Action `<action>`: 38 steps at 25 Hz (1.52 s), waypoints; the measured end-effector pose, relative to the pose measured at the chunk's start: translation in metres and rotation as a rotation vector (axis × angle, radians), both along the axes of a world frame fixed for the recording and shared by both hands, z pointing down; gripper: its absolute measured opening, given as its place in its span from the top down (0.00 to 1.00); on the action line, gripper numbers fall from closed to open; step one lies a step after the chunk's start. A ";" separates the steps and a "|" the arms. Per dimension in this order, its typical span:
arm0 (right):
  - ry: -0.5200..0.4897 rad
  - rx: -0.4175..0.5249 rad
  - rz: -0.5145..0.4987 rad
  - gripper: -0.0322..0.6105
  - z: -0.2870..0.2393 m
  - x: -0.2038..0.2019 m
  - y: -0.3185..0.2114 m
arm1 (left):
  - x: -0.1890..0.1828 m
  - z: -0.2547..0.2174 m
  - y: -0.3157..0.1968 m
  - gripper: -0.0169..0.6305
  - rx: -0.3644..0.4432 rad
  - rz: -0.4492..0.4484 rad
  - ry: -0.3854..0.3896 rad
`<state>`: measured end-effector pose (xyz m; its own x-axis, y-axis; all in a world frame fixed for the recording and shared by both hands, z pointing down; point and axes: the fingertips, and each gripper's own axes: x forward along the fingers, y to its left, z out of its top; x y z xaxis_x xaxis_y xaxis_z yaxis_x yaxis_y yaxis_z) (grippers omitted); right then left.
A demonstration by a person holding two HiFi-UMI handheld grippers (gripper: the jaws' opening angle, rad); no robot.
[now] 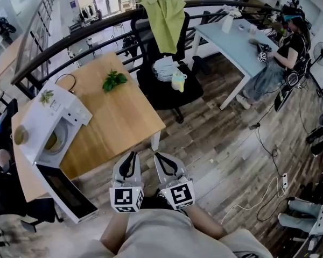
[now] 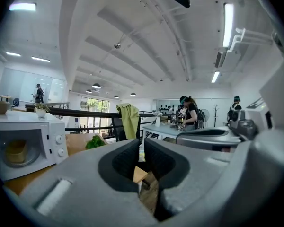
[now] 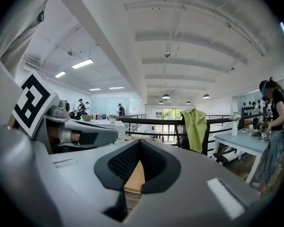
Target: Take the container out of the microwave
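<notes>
Presently empty, the left claw (image 1: pixel 131 156) is barely parted, the right claw (image 1: pixel 159 156) clenched, since the container (image 1: pixel 51 140) lies leftward in the microwave (image 1: pixel 70 109).

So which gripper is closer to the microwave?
Left. The left gripper is just right of the microwave's open door. The right gripper is beside the left one, on its far side, farther from the microwave.
</notes>
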<state>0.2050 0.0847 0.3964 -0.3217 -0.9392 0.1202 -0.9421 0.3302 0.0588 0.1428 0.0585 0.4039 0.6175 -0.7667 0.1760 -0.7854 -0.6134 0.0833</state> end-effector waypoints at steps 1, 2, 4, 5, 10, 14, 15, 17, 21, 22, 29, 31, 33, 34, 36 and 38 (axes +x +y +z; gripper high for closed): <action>-0.005 -0.005 -0.023 0.93 0.002 -0.004 -0.005 | -0.005 0.001 -0.003 0.91 -0.003 -0.021 -0.007; -0.016 -0.011 -0.044 0.93 0.004 -0.009 -0.010 | -0.011 0.002 -0.006 0.91 -0.006 -0.042 -0.014; -0.020 -0.017 -0.093 0.93 0.007 -0.022 -0.019 | -0.023 0.004 -0.012 0.91 -0.008 -0.081 -0.024; -0.012 -0.015 -0.121 0.93 0.007 -0.029 -0.025 | -0.030 0.004 -0.016 0.91 -0.008 -0.099 -0.028; -0.003 -0.010 -0.231 0.93 0.007 -0.070 -0.053 | -0.072 0.008 -0.037 0.91 -0.014 -0.199 -0.028; 0.002 -0.015 -0.309 0.93 0.006 -0.105 -0.075 | -0.101 0.006 -0.055 0.91 -0.021 -0.260 -0.016; 0.003 -0.013 -0.329 0.93 0.004 -0.113 -0.081 | -0.109 0.004 -0.060 0.91 -0.019 -0.275 -0.013; 0.005 -0.010 -0.367 0.93 -0.001 -0.130 -0.092 | -0.123 0.001 -0.069 0.91 -0.020 -0.306 -0.004; 0.008 -0.033 -0.423 0.93 0.002 -0.163 -0.112 | -0.152 0.002 -0.083 0.91 -0.028 -0.361 0.010; 0.013 -0.035 -0.439 0.93 0.004 -0.173 -0.116 | -0.161 0.002 -0.086 0.91 -0.028 -0.375 0.014; 0.090 -0.031 -0.568 0.93 0.005 -0.225 -0.143 | -0.222 0.016 -0.106 0.91 -0.061 -0.480 0.012; 0.101 -0.038 -0.594 0.93 0.008 -0.231 -0.153 | -0.235 0.021 -0.110 0.91 -0.085 -0.519 0.008; 0.105 -0.059 -0.621 0.93 0.014 -0.236 -0.163 | -0.242 0.026 -0.113 0.91 -0.101 -0.547 -0.004; 0.110 -0.073 -0.638 0.93 0.018 -0.238 -0.168 | -0.244 0.029 -0.117 0.91 -0.104 -0.560 -0.017; 0.119 -0.091 -0.678 0.93 0.026 -0.242 -0.182 | -0.250 0.034 -0.130 0.91 -0.109 -0.589 -0.050; 0.112 -0.089 -0.722 0.93 0.032 -0.247 -0.193 | -0.255 0.041 -0.139 0.91 -0.127 -0.617 -0.076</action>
<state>-0.0416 -0.1078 0.4279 -0.8376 -0.4837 0.2541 -0.4786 0.8738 0.0858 -0.1118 -0.0803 0.4448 0.0511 -0.9477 0.3150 -0.9978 -0.0353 0.0558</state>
